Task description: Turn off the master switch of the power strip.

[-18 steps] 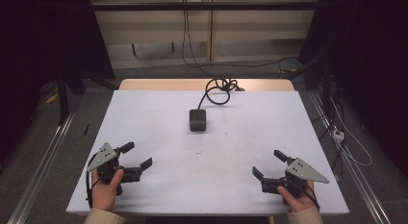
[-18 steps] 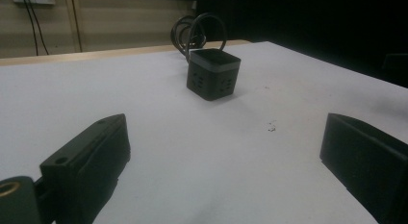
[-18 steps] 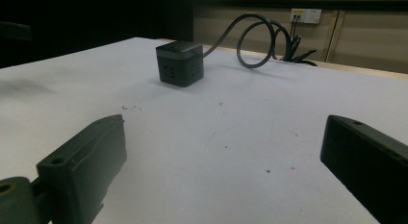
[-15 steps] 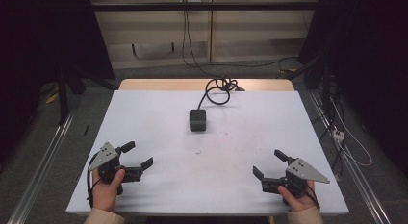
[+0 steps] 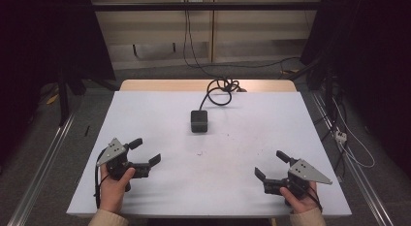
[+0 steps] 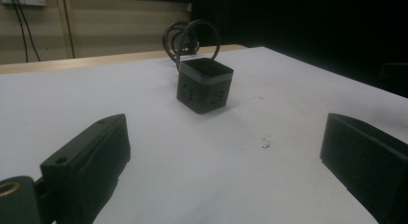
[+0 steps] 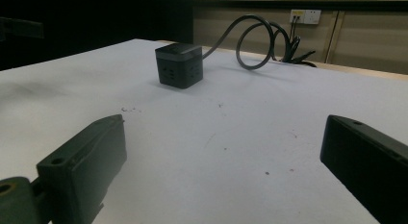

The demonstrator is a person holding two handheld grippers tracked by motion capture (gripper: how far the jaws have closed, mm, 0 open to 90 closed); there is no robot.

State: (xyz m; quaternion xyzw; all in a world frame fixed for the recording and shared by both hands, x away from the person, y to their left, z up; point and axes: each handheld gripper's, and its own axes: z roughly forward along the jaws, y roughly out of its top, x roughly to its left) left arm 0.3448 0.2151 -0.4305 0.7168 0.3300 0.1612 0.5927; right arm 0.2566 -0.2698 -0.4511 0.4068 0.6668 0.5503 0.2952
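A black cube-shaped power socket stands at the middle of the white table, its thick black cable coiling toward the far edge. My left gripper rests low at the near left, held in a hand, jaws wide apart and empty. At the near right my right gripper is likewise open with nothing between its jaws. In the left gripper view the cube sits ahead between the jaws, well apart. In the right gripper view the cube and its looping cable lie farther off to the left.
The table's wooden far edge shows beyond the white top. Metal rails run along the floor on the left, and cables trail on the floor at the right. A wall socket sits on the back wall.
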